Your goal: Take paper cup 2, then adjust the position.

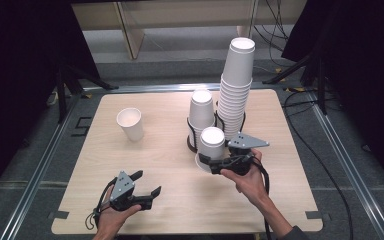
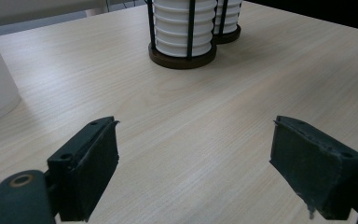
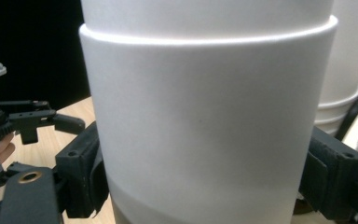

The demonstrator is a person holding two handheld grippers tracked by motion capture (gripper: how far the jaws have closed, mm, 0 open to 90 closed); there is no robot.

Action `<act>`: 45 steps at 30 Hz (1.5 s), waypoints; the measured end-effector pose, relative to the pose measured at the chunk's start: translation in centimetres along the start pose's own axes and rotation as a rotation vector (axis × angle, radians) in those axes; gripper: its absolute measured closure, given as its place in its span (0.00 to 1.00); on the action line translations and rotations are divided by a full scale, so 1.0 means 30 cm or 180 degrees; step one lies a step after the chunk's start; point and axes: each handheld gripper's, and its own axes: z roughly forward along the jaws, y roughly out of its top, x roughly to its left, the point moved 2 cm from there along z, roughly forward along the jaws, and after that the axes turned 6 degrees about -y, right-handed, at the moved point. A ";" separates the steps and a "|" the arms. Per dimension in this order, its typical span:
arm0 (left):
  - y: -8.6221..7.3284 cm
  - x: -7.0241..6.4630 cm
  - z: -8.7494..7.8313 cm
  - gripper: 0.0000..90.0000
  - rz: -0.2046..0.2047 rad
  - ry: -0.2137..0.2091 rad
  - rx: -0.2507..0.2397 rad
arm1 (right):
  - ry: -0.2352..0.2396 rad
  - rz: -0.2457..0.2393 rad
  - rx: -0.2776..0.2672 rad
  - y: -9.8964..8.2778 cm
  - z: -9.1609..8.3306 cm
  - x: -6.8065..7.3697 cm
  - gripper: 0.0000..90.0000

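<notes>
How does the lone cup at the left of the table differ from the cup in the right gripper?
The lone cup stands mouth up, apart from the holders and untouched. The held cup is upside down, base up, gripped by the right gripper in front of the tall stack. Both are plain white paper cups.

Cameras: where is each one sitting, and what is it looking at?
High view: above the table, looking forward and down; both hands and forearms show.
Left gripper view: on the left gripper, facing the cup holders; its open jaws show.
Right gripper view: on the right gripper, facing the held cup.
All share the cup stacks.
</notes>
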 end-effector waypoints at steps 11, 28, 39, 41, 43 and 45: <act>-0.001 -0.004 -0.002 0.16 -0.0001 0.0004 0.0051 | 0.0202 -0.0064 0.0123 -0.043 0.047 0.061 0.19; 0.002 -0.026 0.024 0.16 -0.0072 -0.0219 -0.0113 | 0.0390 -0.0224 0.0141 -0.053 0.112 0.171 0.19; 0.014 -0.074 0.081 0.16 -0.0079 -0.0452 -0.0174 | 0.0510 -0.0236 0.0179 -0.060 0.144 0.209 0.19; 0.015 -0.080 0.089 0.16 -0.0035 -0.0502 -0.0201 | 0.0540 -0.0237 0.0177 -0.064 0.150 0.214 0.19; 0.015 -0.087 0.091 0.16 -0.0026 -0.0528 -0.0179 | 0.0509 -0.0247 0.0181 -0.066 0.152 0.217 0.19; 0.016 -0.093 0.095 0.16 -0.0037 -0.0581 -0.0207 | 0.0547 -0.0255 0.0156 -0.068 0.157 0.221 0.19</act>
